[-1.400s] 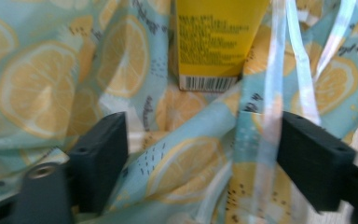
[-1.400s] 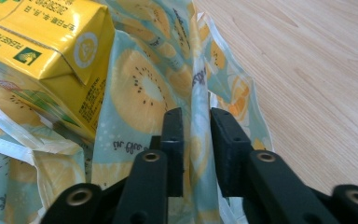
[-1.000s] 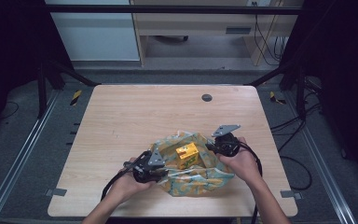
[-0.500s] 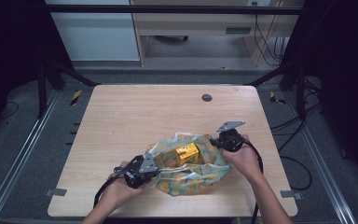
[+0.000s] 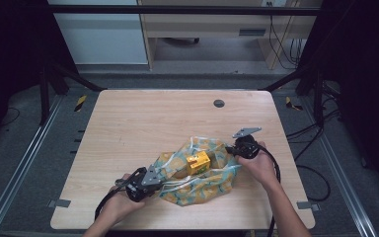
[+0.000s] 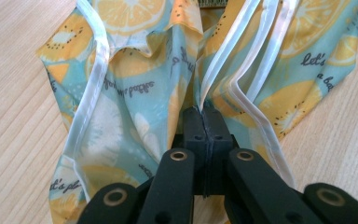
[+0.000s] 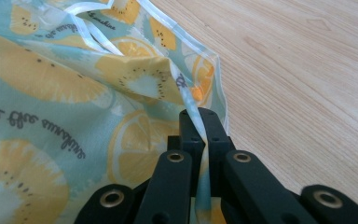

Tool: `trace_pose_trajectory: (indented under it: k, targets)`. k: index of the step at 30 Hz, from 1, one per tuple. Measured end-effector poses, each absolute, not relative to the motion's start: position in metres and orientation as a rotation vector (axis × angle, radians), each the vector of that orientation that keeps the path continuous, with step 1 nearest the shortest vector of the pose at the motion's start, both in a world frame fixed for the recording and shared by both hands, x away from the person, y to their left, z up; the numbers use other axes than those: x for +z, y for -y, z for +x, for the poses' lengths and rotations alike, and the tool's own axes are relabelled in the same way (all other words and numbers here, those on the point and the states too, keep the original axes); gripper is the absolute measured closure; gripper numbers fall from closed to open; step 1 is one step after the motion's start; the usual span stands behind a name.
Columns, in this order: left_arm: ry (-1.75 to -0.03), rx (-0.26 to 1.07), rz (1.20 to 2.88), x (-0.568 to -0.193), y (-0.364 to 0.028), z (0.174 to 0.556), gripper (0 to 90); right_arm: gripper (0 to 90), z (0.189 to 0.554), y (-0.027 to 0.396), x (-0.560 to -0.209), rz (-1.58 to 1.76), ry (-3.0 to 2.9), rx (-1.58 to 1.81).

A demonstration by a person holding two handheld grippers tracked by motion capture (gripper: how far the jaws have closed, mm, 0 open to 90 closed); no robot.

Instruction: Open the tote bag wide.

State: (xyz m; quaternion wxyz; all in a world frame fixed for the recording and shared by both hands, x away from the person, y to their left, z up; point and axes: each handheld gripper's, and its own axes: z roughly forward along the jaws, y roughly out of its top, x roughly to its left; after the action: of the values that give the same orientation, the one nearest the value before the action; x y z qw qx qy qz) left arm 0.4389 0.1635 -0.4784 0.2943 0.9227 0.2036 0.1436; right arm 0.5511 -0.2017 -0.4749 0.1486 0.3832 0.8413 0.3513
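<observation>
A soft bag (image 5: 205, 185) printed with orange and kiwi slices and trimmed in white lies on the table's near half. Its mouth is pulled wide, and a yellow box (image 5: 199, 162) sits inside. My left gripper (image 5: 156, 178) is at the bag's left end, shut on its white-edged rim. In the left gripper view the jaws (image 6: 204, 113) pinch the trim where the fabric (image 6: 130, 98) folds. My right gripper (image 5: 233, 149) is at the bag's right end, shut on the rim there. In the right gripper view a strip of the bag's edge (image 7: 186, 95) runs down between the closed jaws (image 7: 199, 115).
The wooden table (image 5: 143, 123) has a dark round grommet (image 5: 219, 103) near its far edge. Cables trail from both grippers off the front and right sides. Metal frame rails run along the floor on both sides, and a desk stands beyond the table.
My left gripper has moved left and toward the front edge, drawing the bag's rim with it. The right gripper has shifted slightly right, so the bag is stretched wider.
</observation>
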Motion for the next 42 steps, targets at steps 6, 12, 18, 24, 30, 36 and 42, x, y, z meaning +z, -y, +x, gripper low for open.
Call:
trace_pose_trajectory:
  k: [6, 12, 18, 24, 30, 36, 42]
  targets:
    - [-0.514, 0.405, 2.474, -0.48, -0.163, 0.436, 90.0, 90.0, 0.552, 0.203, -0.478, 1.104, -2.42, 0.988]
    - [-0.527, 0.398, 2.464, -0.48, -0.167, 0.436, 90.0, 90.0, 0.553, 0.202, -0.483, 1.109, -2.439, 0.964]
    - [-0.584, 0.361, 2.404, -0.48, -0.168, 0.437, 90.0, 90.0, 0.553, 0.2, -0.483, 1.12, -2.437, 0.956]
    - [-0.576, 0.351, 2.389, -0.478, -0.165, 0.436, 90.0, 72.2, 0.548, 0.2, -0.472, 1.084, -2.402, 0.975]
    - [-0.573, 0.353, 2.382, -0.477, -0.163, 0.435, 90.0, 55.3, 0.541, 0.201, -0.461, 1.076, -2.365, 0.988]
    - [-0.574, 0.358, 2.383, -0.477, -0.162, 0.436, 90.0, 83.2, 0.535, 0.203, -0.452, 1.048, -2.358, 1.017]
    - [-0.614, 0.371, 2.369, -0.479, -0.162, 0.44, 90.0, 90.0, 0.54, 0.208, -0.456, 1.054, -2.377, 0.99]
